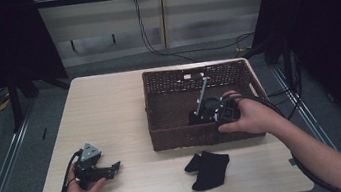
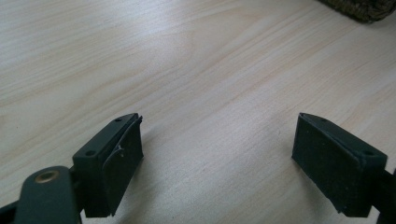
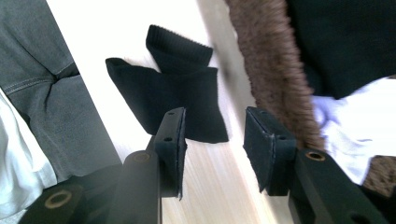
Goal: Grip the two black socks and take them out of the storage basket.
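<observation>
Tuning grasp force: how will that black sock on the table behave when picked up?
The black sock lies crumpled and folded, so it probably drapes limply from a pinch. Knit fabric likely grips the pads well. Looks light; a push would probably bunch it.

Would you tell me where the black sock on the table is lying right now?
In the high view the black sock lies on the table, just in front of the wicker basket, toward the right; the right gripper view shows it beyond the jaws.

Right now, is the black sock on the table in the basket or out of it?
Out: the black sock lies crumpled on the table just outside the basket's near wall.
</observation>
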Available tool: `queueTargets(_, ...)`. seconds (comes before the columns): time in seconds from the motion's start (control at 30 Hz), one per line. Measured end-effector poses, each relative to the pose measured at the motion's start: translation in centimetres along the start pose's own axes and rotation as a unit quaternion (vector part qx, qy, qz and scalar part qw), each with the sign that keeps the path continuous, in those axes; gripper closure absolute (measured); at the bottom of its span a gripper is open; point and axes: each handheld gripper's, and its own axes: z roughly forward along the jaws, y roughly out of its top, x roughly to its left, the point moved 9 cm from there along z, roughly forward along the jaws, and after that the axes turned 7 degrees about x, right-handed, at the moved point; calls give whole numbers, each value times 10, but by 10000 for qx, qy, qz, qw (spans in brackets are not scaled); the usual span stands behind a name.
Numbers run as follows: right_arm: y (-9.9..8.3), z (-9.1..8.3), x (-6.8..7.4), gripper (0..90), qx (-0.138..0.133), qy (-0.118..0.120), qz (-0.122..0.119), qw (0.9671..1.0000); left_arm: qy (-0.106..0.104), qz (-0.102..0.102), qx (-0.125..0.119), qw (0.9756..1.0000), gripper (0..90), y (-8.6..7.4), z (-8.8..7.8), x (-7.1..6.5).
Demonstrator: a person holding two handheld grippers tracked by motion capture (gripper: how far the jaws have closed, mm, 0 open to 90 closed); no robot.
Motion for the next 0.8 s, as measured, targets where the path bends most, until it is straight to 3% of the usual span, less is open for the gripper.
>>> queueTargets(0.3, 5, -19, -17, 479, 49, -75, 130, 9999, -3, 13, 20, 10000, 154, 0, 0, 0)
queueTargets(0.8, 11, -13, -66, 294, 78, -231, 694, 9973, -16, 10, 21, 10000, 154, 0, 0, 0)
